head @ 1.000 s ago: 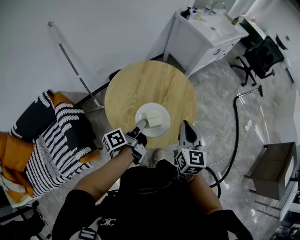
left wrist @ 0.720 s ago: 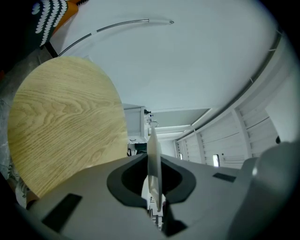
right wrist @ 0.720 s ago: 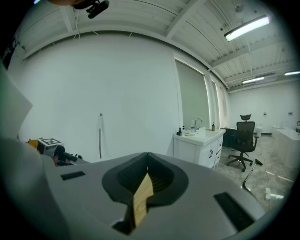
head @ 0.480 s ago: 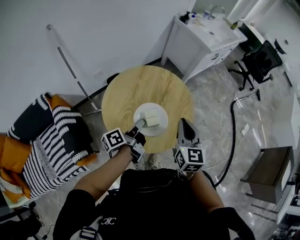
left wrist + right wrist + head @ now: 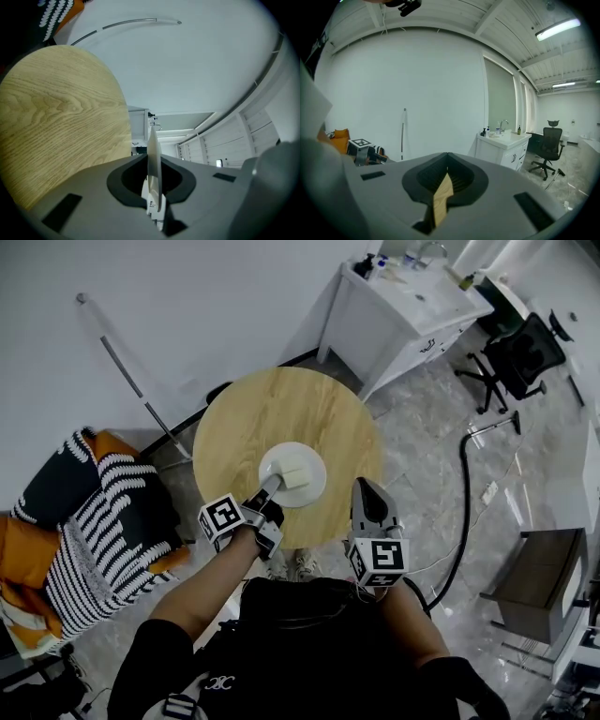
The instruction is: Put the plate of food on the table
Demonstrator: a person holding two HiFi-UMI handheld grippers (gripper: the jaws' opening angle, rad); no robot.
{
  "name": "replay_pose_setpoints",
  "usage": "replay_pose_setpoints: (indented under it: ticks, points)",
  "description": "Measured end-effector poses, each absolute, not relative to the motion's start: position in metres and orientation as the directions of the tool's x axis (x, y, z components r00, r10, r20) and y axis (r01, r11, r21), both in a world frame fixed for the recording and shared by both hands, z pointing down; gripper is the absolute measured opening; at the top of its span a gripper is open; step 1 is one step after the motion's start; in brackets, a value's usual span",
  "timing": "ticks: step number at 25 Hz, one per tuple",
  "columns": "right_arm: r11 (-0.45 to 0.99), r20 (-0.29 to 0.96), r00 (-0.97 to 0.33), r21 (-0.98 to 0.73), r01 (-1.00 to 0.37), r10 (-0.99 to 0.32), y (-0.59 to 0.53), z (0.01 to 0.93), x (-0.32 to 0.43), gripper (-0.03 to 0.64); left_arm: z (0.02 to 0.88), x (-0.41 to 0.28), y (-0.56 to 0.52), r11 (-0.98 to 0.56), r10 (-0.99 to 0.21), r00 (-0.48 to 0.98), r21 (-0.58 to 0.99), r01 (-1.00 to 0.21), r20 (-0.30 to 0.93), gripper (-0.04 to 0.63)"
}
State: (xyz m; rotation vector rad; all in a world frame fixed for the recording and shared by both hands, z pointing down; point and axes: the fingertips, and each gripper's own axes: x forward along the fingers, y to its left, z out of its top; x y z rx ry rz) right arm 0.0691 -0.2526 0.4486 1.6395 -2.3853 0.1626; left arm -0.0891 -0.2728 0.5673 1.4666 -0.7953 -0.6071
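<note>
Left gripper (image 5: pixel 270 487): fingers narrow, pinched on near-left rim of plate (image 5: pixel 314 463). In left gripper view, rim runs edge-on as thin white blade between both pads. Plate white, round, with pale block of food (image 5: pixel 298 473) at its middle. Plate sits over round wooden table (image 5: pixel 281 404), toward near edge, slightly left of centre. Resting or just above: cannot tell. Right gripper (image 5: pixel 364 487): fingers together, gripping nothing, only sliver of wood seen through slit. It hangs at table's near-right edge, apart from plate.
</note>
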Motion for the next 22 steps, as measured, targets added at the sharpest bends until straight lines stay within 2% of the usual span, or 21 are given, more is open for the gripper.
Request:
replay_pose_setpoints:
  ticks: [3,11,15,20,22]
  points:
    - [0.371,0.261,-0.345,0.054,-0.927,-0.902,-0.254,0.450,0.072,0.008,0.579,-0.091,-0.280,0.052,-0.783,0.616,0.995,-0.080,0.091,0.028]
    - [0.414,0.295,-0.376,0.075,-0.907,-0.879,-0.249,0.463,0.071,0.008,0.613,-0.100,-0.296,0.020,-0.777,0.626,0.996,-0.088,0.071,0.028]
    - [0.413,0.302,-0.374,0.074,-0.908,-0.877,-0.251,0.464,0.073,0.008,0.633,-0.109,-0.300,0.047,-0.773,0.625,0.992,-0.114,0.109,0.028]
    - [0.408,0.318,-0.363,0.087,-0.909,-0.876,-0.248,0.471,0.080,0.008,0.646,-0.096,-0.300,0.048,-0.747,0.665,0.999,0.015,0.026,0.028]
    - [0.406,0.325,-0.361,0.084,-0.910,-0.874,-0.249,0.473,0.083,0.008,0.654,-0.092,-0.300,0.055,-0.739,0.674,0.998,0.023,0.025,0.028]
